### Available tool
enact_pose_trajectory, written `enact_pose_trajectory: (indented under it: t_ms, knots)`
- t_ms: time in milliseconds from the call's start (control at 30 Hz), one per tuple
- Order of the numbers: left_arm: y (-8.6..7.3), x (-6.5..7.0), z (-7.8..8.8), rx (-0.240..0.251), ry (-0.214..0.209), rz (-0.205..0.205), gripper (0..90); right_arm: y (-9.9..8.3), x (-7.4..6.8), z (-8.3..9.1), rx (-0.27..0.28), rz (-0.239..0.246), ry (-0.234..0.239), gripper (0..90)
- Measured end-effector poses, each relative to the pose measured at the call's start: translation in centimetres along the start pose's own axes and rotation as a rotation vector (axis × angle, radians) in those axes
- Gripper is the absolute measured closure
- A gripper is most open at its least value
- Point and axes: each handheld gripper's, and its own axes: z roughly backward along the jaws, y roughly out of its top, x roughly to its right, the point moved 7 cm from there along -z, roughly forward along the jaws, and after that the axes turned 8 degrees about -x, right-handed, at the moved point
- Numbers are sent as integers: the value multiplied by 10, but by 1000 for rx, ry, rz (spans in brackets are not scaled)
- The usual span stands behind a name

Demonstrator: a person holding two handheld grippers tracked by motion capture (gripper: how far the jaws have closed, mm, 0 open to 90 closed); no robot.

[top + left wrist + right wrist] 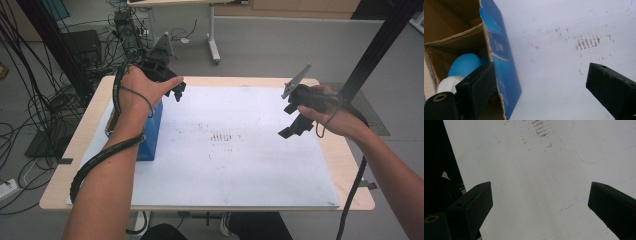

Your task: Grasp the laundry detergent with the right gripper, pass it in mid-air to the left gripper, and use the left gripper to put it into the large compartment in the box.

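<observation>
A blue cardboard box (150, 131) stands open at the left of the white mat (235, 165). In the left gripper view the box (501, 50) shows its brown inside, where a rounded blue and white object (464, 65) lies. My left gripper (176, 92) hovers just past the box's far right corner. Its jaws stand wide apart over the bare mat (540, 75), with nothing between them. My right gripper (292, 127) hangs above the mat's right side. Seen in its own view (540, 192), it is open and holds nothing.
Faint reddish-brown marks (225, 136) dot the mat's middle. The wooden table (345, 165) shows as a border around the mat. Cables and black equipment (85, 45) crowd the floor at the back left. A black frame post (380, 45) rises at the right.
</observation>
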Motion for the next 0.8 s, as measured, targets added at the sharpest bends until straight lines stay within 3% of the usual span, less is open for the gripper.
enact_pose_trajectory:
  t_ms: [333,800]
  knots:
    - [6,17,-7,-18,-6,-45,98,3,2,-1,2,-4,0,59]
    - [6,19,-9,-28,-2,-47,97,5,2,-4,-5,4,3,59]
